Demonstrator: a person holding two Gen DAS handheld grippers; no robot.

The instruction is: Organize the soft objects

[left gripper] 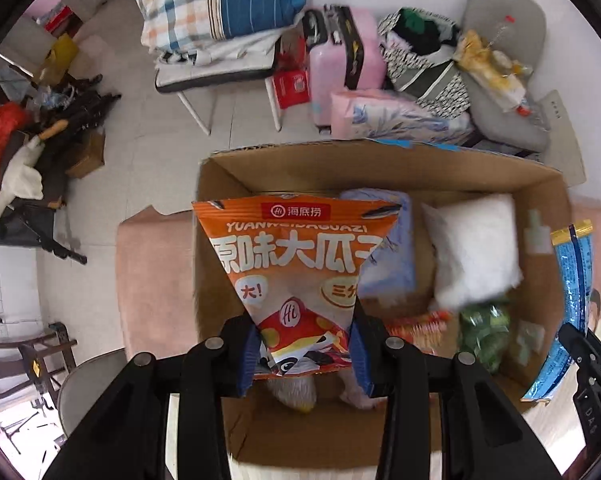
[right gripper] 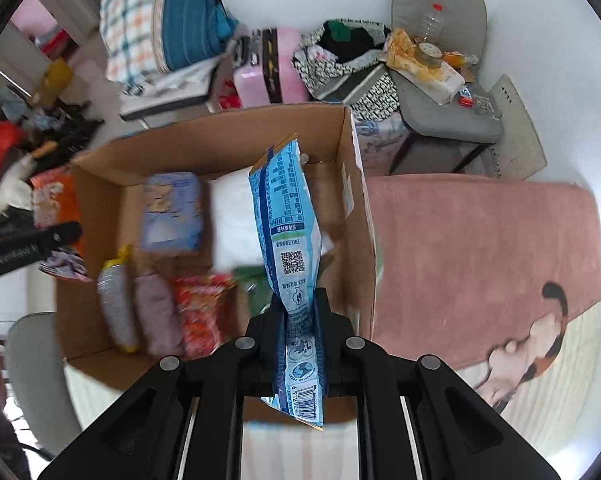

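Observation:
My left gripper [left gripper: 304, 350] is shut on an orange snack bag [left gripper: 296, 264] with Chinese print, held over the left part of an open cardboard box [left gripper: 380, 164]. My right gripper [right gripper: 300, 316] is shut on a blue snack bag [right gripper: 286, 220], held edge-on over the right part of the same box [right gripper: 356, 208]. In the box lie a white pillow [left gripper: 474, 248], a light blue pack [left gripper: 392, 248], a red packet [left gripper: 420, 330], a green packet [left gripper: 484, 328] and other soft packs [right gripper: 156, 312]. The blue bag also shows at the right of the left wrist view [left gripper: 572, 276].
The box stands on a pink-covered surface [right gripper: 480, 248]. Behind it are a pink suitcase [left gripper: 340, 60], a grey chair with clutter [right gripper: 440, 92], folded bedding on a chair [left gripper: 212, 4] and a pile of things on the floor at the left [left gripper: 28, 152].

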